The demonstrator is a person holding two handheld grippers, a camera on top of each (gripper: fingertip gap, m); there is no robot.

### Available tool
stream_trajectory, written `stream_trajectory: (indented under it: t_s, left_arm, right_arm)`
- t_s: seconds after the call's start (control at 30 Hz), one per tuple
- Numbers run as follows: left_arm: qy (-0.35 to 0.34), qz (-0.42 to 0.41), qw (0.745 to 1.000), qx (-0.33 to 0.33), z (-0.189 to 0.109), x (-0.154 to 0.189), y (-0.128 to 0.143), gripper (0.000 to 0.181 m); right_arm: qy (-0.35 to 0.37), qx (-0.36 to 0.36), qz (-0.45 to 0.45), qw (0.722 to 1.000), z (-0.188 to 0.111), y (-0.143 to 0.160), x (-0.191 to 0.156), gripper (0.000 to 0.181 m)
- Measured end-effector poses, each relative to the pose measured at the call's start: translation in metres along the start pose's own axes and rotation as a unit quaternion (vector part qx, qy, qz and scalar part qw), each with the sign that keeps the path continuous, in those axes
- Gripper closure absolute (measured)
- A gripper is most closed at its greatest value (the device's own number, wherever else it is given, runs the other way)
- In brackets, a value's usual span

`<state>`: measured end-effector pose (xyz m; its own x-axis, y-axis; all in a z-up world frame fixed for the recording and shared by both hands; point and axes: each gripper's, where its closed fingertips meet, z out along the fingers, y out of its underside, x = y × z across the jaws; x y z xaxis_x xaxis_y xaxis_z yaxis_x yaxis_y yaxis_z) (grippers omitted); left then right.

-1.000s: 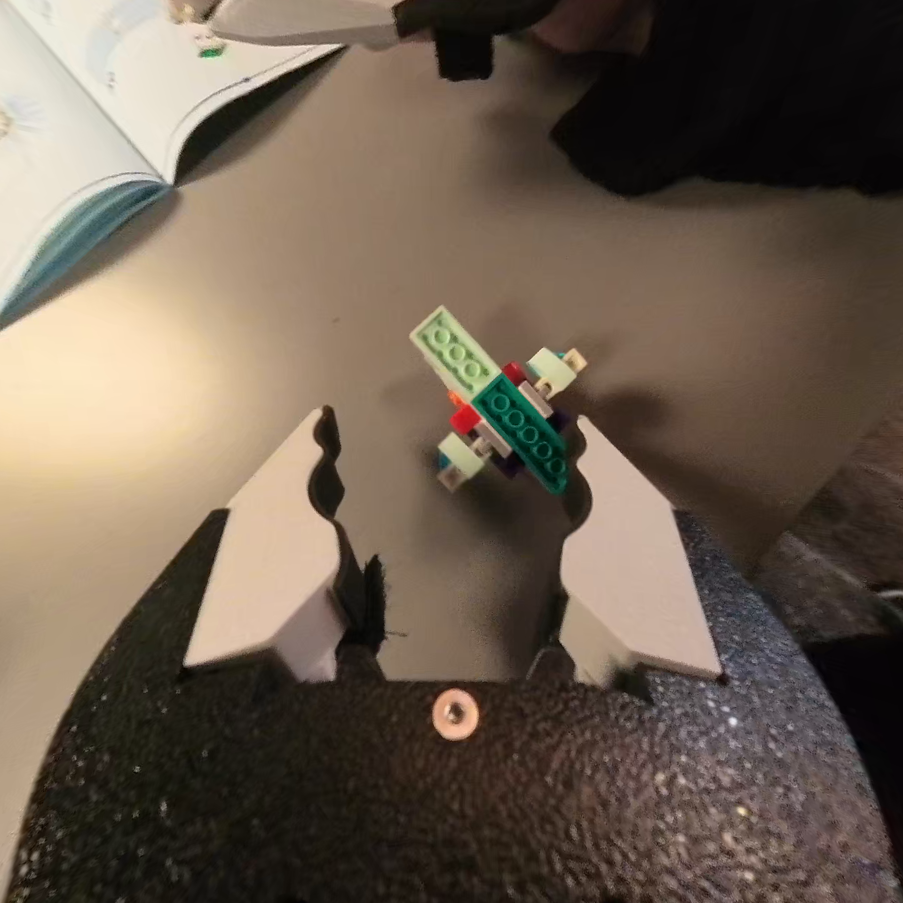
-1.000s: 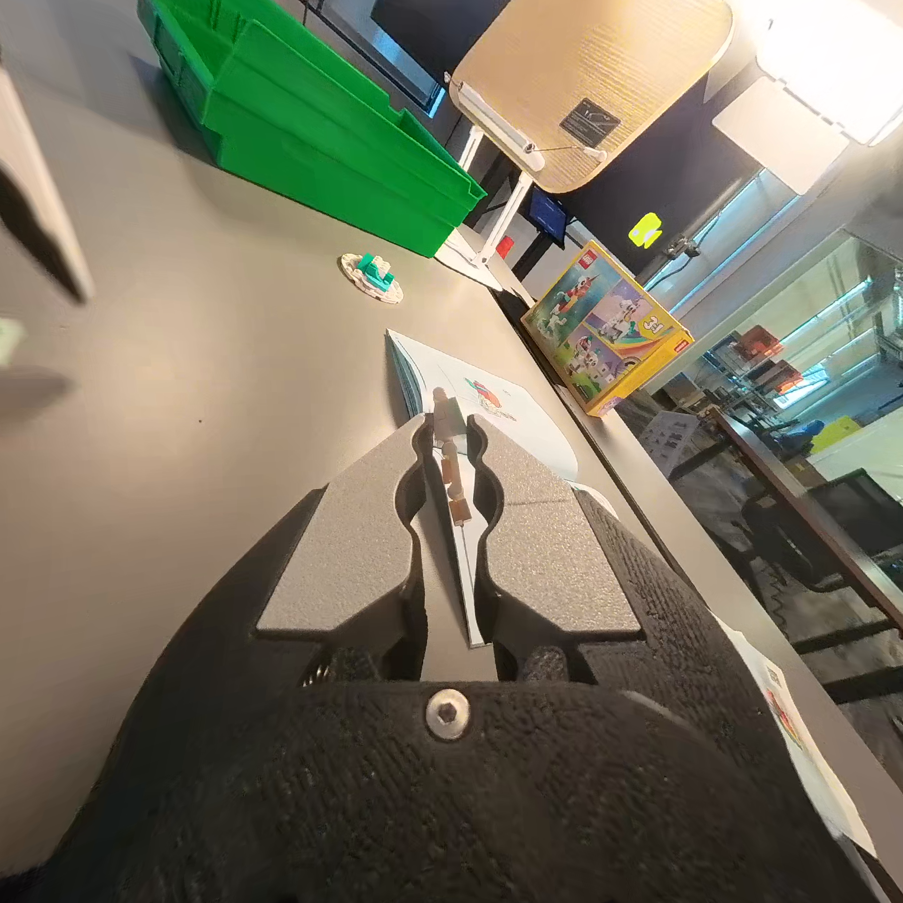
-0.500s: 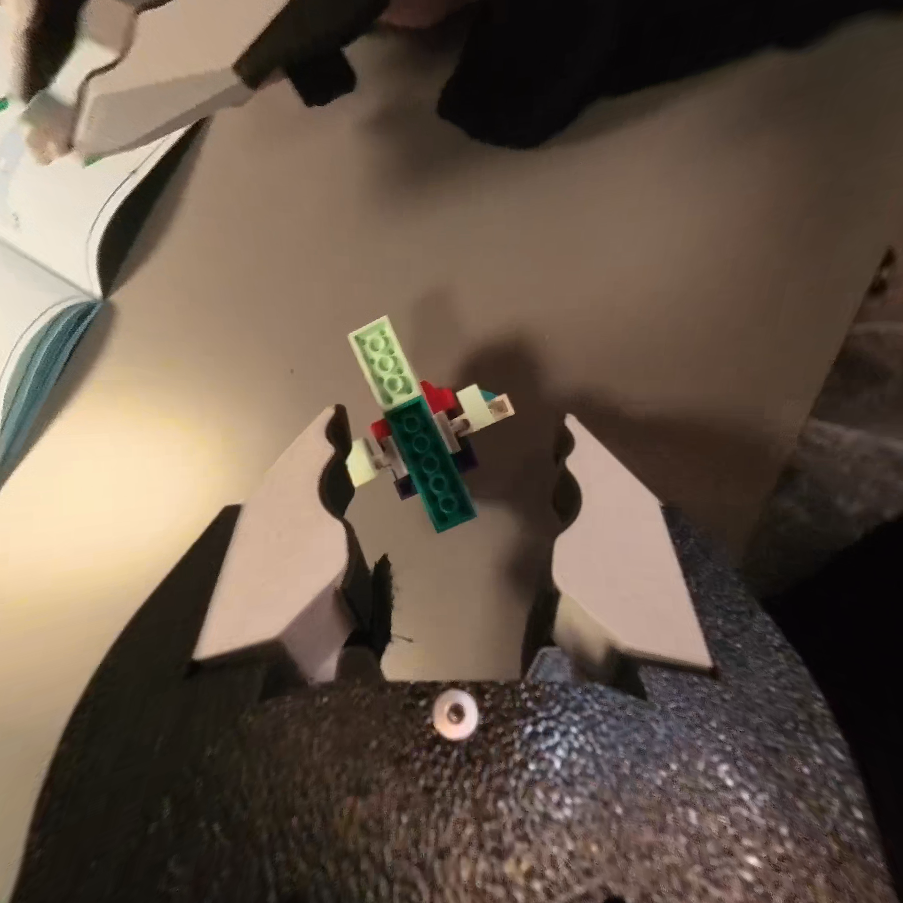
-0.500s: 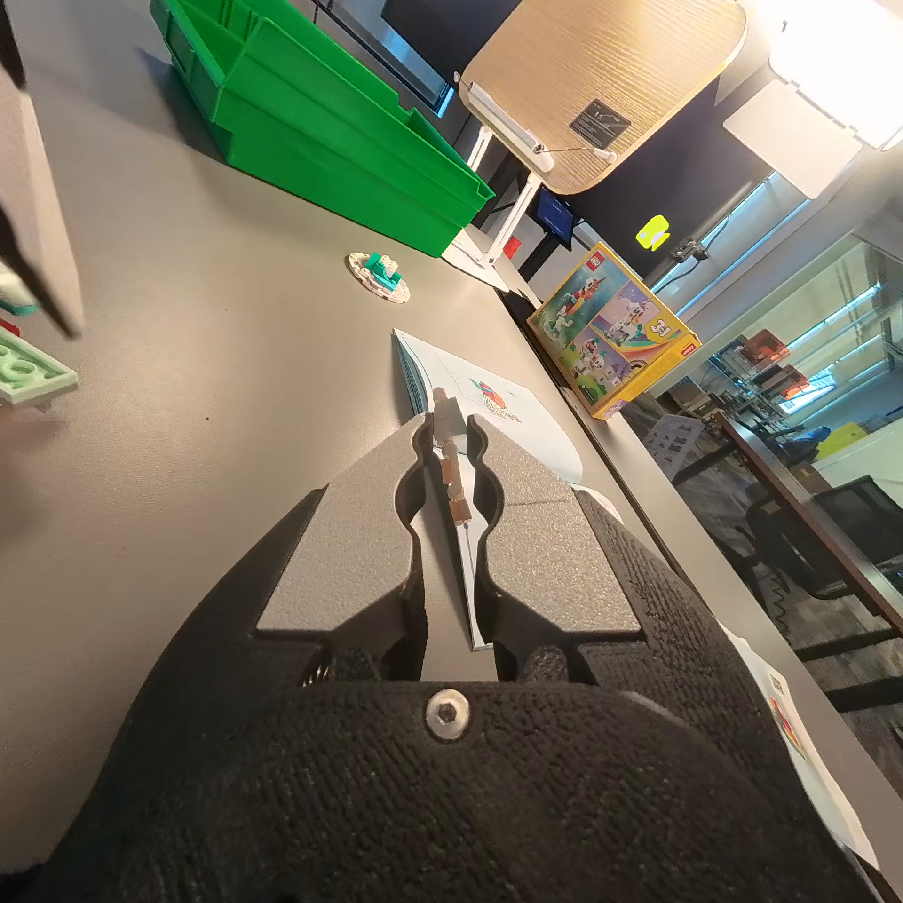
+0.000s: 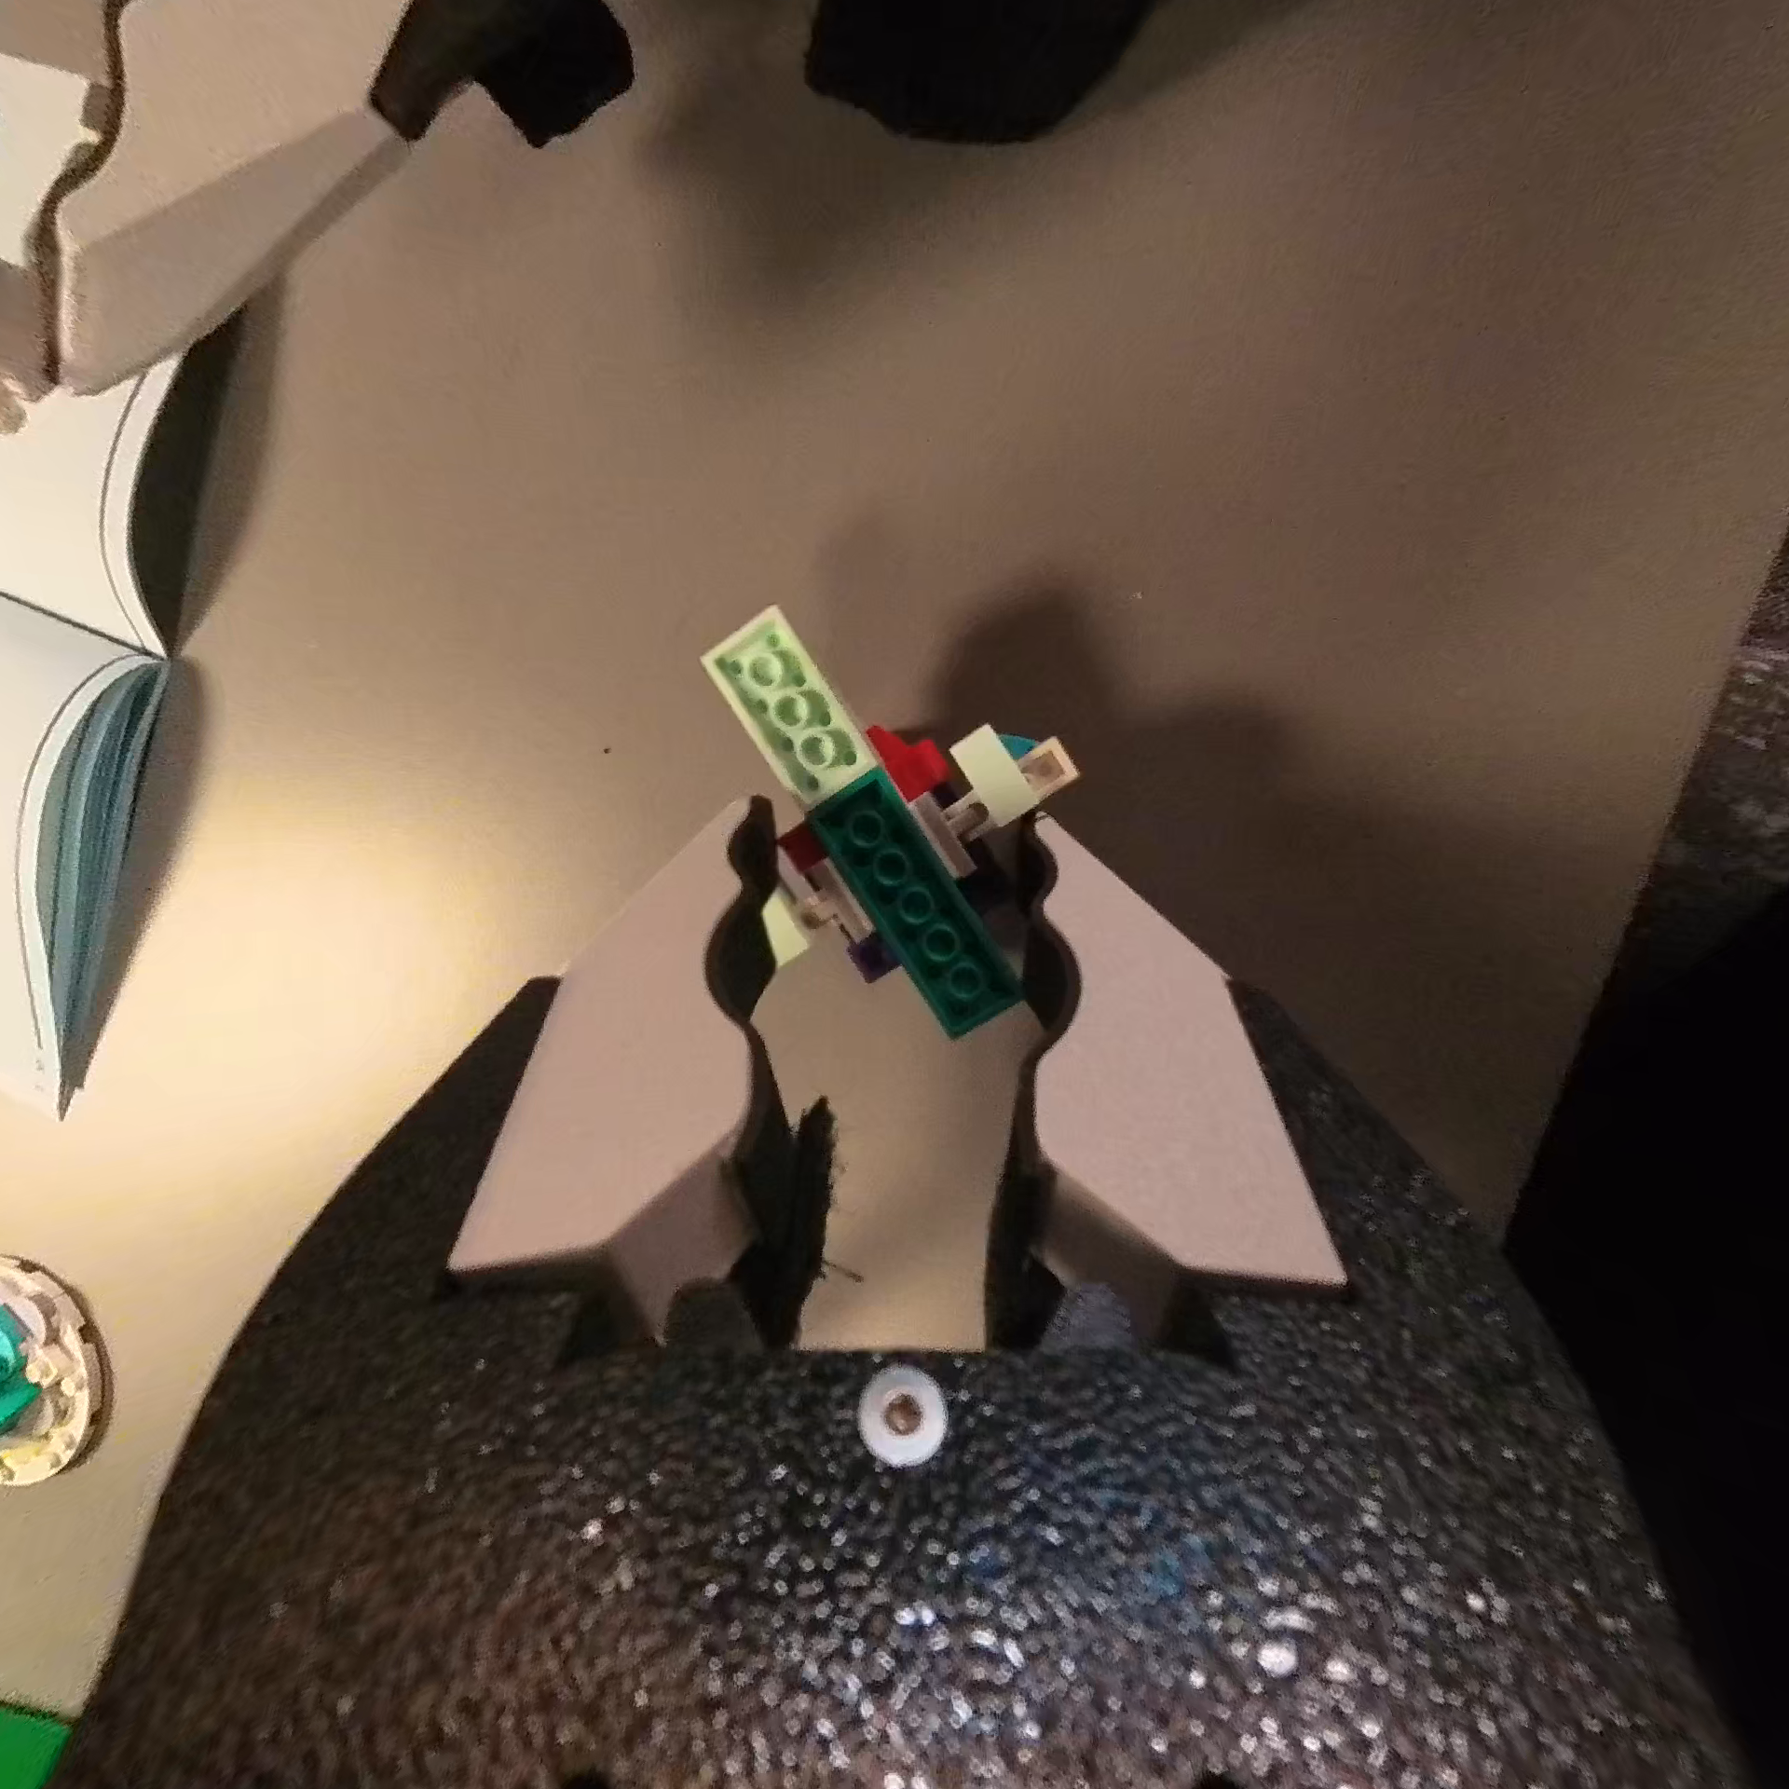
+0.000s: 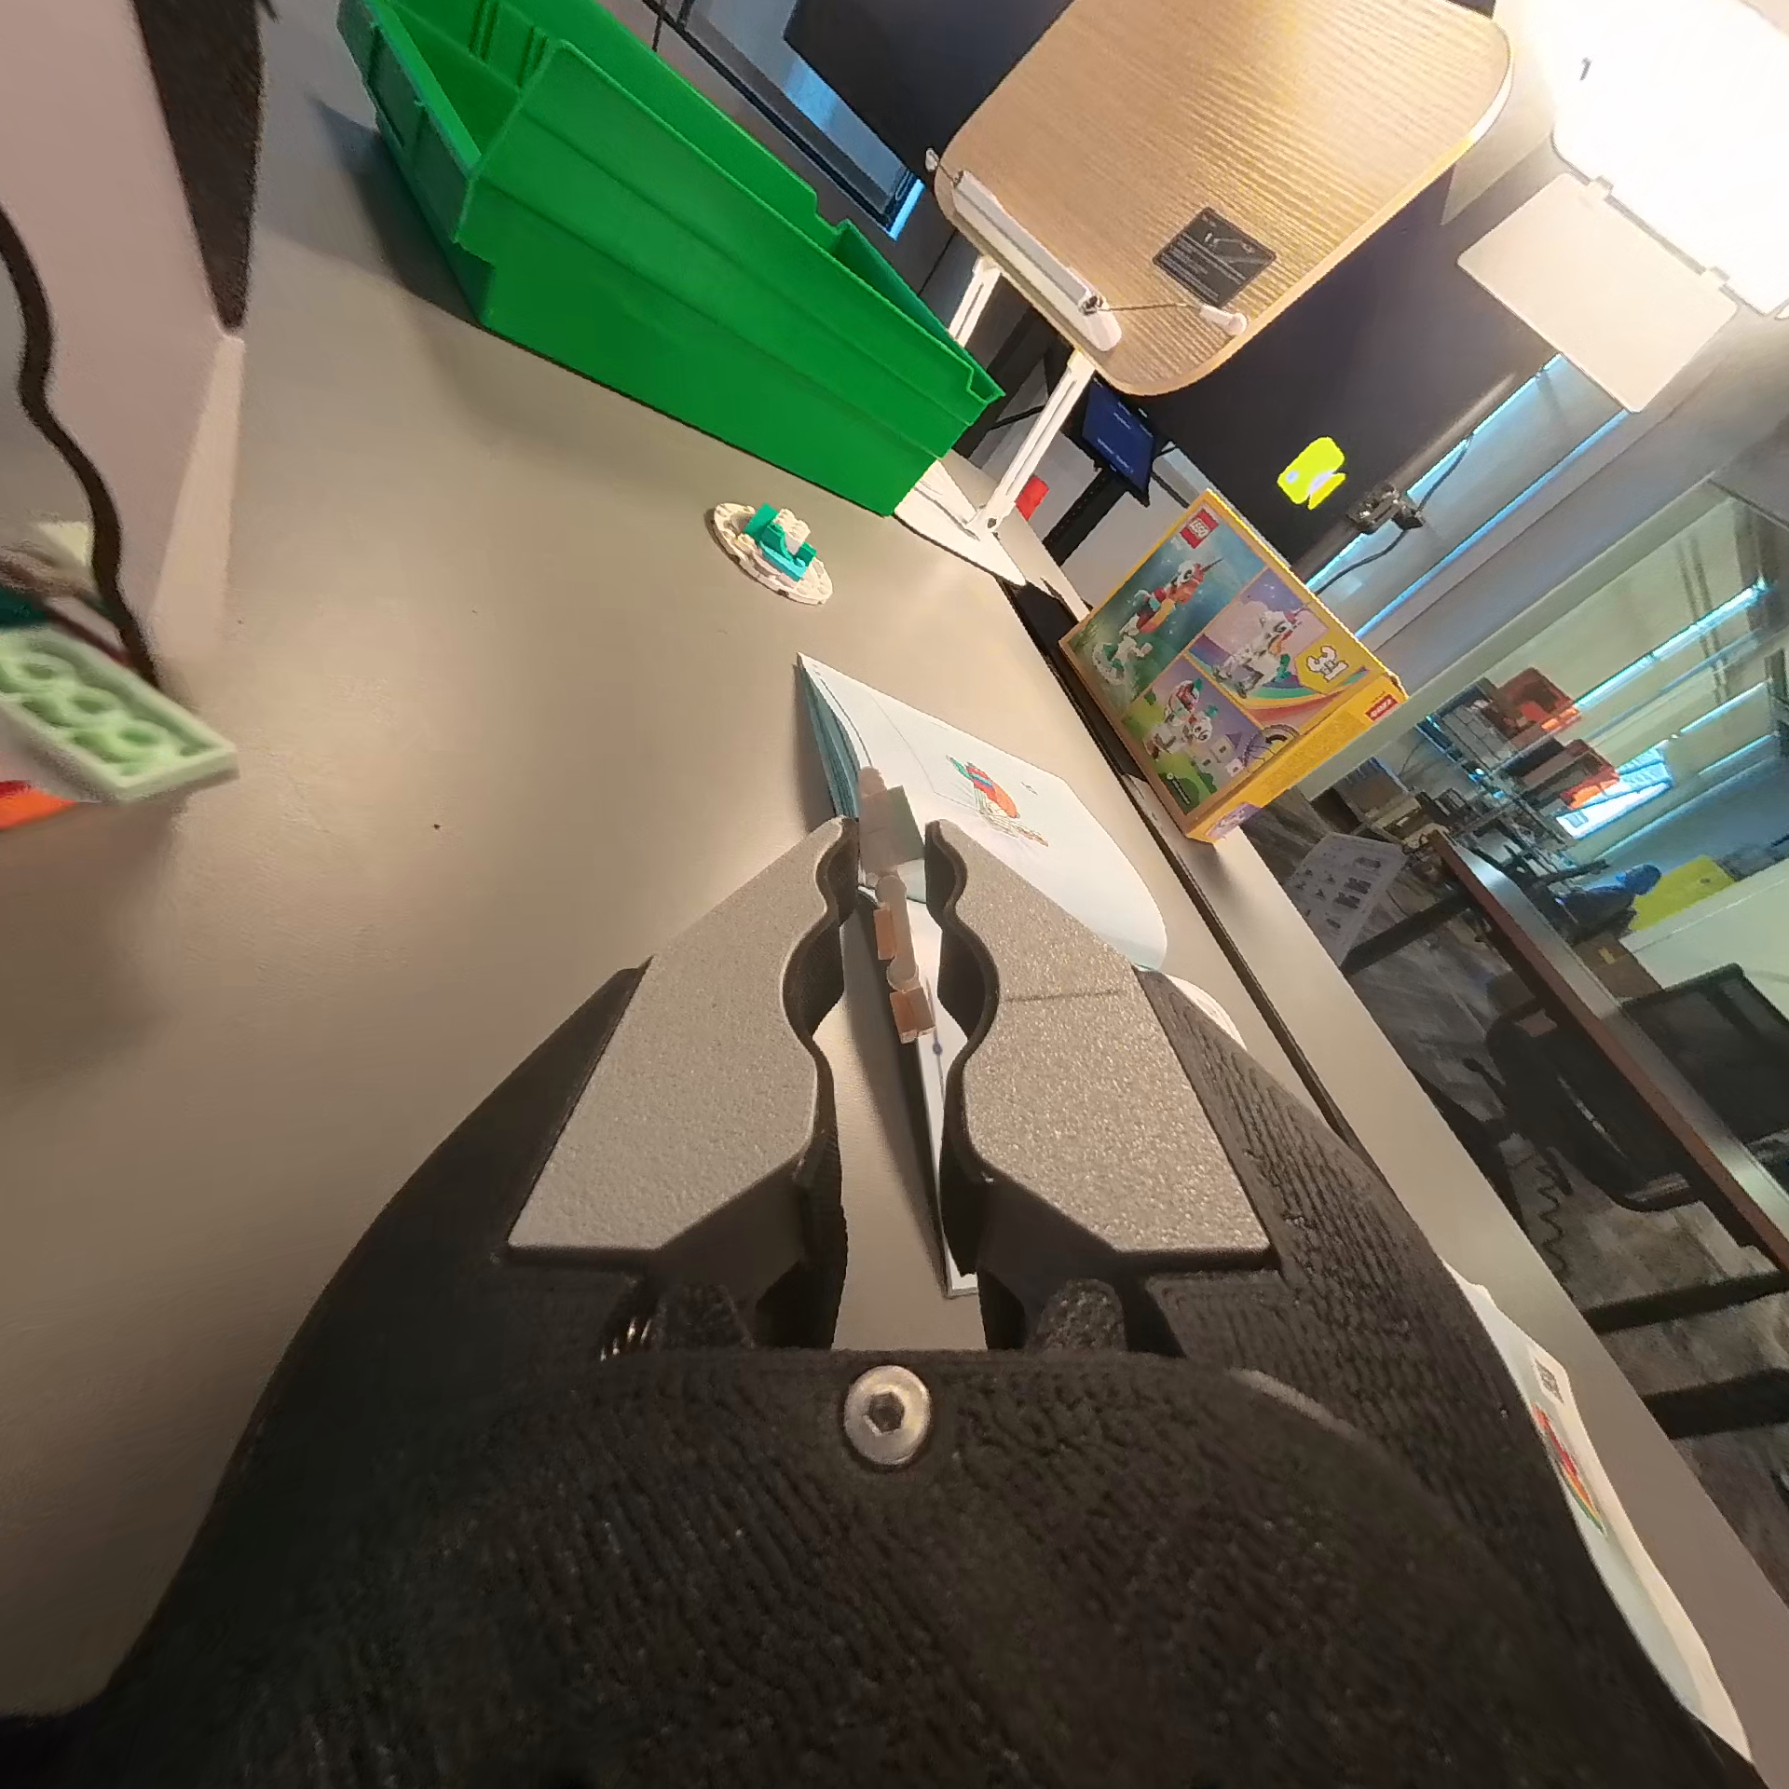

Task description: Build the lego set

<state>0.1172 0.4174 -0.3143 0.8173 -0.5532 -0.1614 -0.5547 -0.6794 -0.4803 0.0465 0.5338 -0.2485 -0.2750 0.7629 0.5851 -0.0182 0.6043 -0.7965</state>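
Observation:
My left gripper (image 5: 895,823) is shut on a small lego assembly (image 5: 910,905) made of a dark green plate, a light green plate (image 5: 789,716), and red, white and purple parts. It holds the assembly just above the grey table (image 5: 1258,436). The assembly's light green end also shows at the left edge of the right wrist view (image 6: 106,736). My right gripper (image 6: 891,842) is shut on a thin grey and tan lego piece (image 6: 886,852) that sticks out past its tips. The right gripper also shows at the top left of the left wrist view (image 5: 116,242).
An open instruction booklet (image 6: 978,823) lies beyond the right gripper and also shows in the left wrist view (image 5: 68,823). A round white plate with teal bricks (image 6: 774,552) sits near stacked green bins (image 6: 678,290). A yellow lego box (image 6: 1229,678) stands at the table edge.
My left gripper's jaws have closed around the lego assembly, which stood loose between them before. My right gripper, still shut on its piece, has come nearer to the left gripper.

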Motion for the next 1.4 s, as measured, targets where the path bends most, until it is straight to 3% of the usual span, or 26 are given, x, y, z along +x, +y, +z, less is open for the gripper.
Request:
stream_trajectory:
  t_s: [0.03,0.3,0.47,0.57,0.77,0.93,1.07,1.4]
  left_arm:
    - [-0.001,-0.001,1.0,0.003,0.0,0.0,0.0,0.134]
    - [-0.058,-0.031,0.997,0.051,0.001,-0.018,-0.003,0.134]
    - [-0.106,-0.068,0.972,0.198,-0.018,-0.038,-0.025,0.135]
    - [-0.072,-0.067,0.949,0.3,-0.03,-0.035,-0.045,0.135]
    - [-0.067,-0.053,0.922,0.379,-0.031,-0.039,-0.063,0.135]
    - [-0.122,-0.018,0.89,0.439,-0.044,-0.047,-0.075,0.136]
    - [-0.131,0.013,0.873,0.47,-0.053,-0.042,-0.08,0.136]
    - [-0.066,0.021,0.847,0.528,-0.064,-0.025,-0.085,0.136]
  right_arm:
    - [0.0,0.0,0.0,1.0,0.0,0.0,0.0,0.17]
    - [-0.009,0.016,-0.042,0.999,-0.007,-0.011,-0.016,0.17]
    - [-0.007,0.025,-0.138,0.99,-0.02,-0.016,-0.034,0.169]
    - [0.002,0.038,-0.202,0.979,-0.026,-0.024,-0.046,0.169]
    - [0.031,0.07,-0.189,0.979,-0.034,-0.046,-0.047,0.169]
    - [0.08,0.086,-0.177,0.977,-0.043,-0.056,-0.033,0.169]
    - [0.142,0.105,-0.246,0.953,-0.051,-0.066,-0.025,0.17]
    - [0.176,0.131,-0.376,0.9,-0.058,-0.081,-0.048,0.169]
